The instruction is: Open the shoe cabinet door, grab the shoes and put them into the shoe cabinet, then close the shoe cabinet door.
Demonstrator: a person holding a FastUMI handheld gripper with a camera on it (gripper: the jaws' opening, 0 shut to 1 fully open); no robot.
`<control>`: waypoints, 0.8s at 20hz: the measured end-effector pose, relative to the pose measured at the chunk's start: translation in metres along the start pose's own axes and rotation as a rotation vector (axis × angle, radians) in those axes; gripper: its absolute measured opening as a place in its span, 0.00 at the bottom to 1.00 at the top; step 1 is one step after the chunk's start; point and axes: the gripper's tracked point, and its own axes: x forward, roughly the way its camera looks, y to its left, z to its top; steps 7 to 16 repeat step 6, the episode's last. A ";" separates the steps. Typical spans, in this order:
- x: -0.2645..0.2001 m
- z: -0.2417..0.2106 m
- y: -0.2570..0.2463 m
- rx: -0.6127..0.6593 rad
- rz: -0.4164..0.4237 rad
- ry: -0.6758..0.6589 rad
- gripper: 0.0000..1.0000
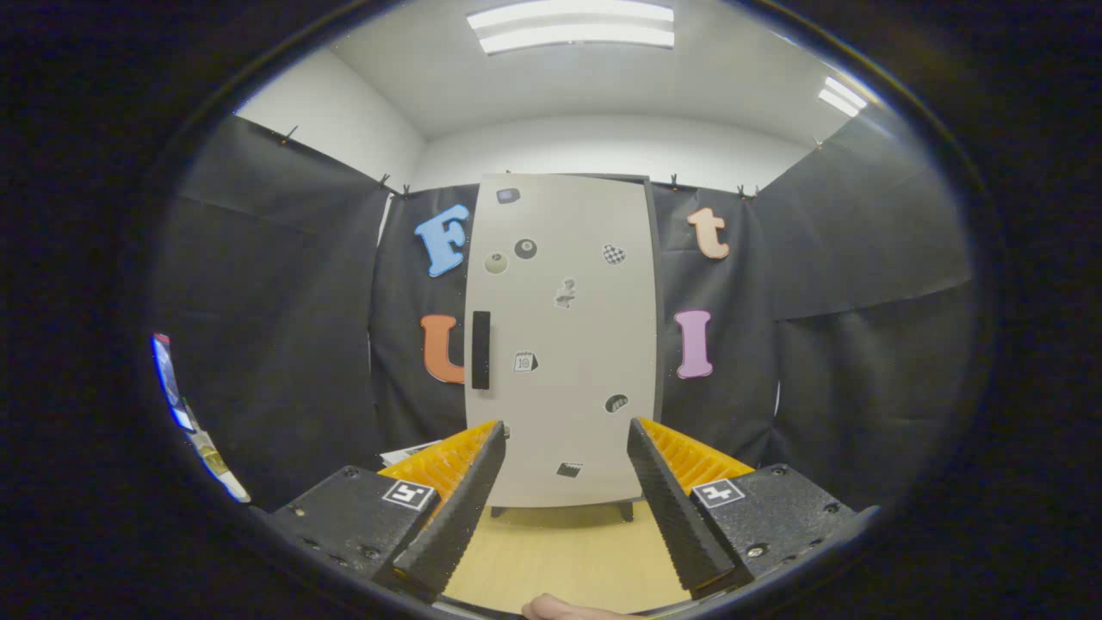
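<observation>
Two jaws of the gripper (566,435) are spread wide, with nothing held between them. Pale wooden floor (568,551) is seen beneath them. Beyond them the shoe cabinet (564,344) is stood upright, its door shut, a dark handle (480,350) set at its left edge. Black cloth walls (284,327) are hung behind it, with ceiling lights (572,26) above.

Cabinet door (564,344) shut, inside hidden; fingers (469,491) cover its lower corners; stickers (565,293) too small.
</observation>
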 end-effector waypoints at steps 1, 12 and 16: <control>-0.002 0.002 -0.004 -0.001 -0.008 -0.008 0.94; -0.002 -0.004 -0.005 0.012 0.008 0.007 0.94; -0.002 -0.004 -0.005 0.012 0.008 0.007 0.94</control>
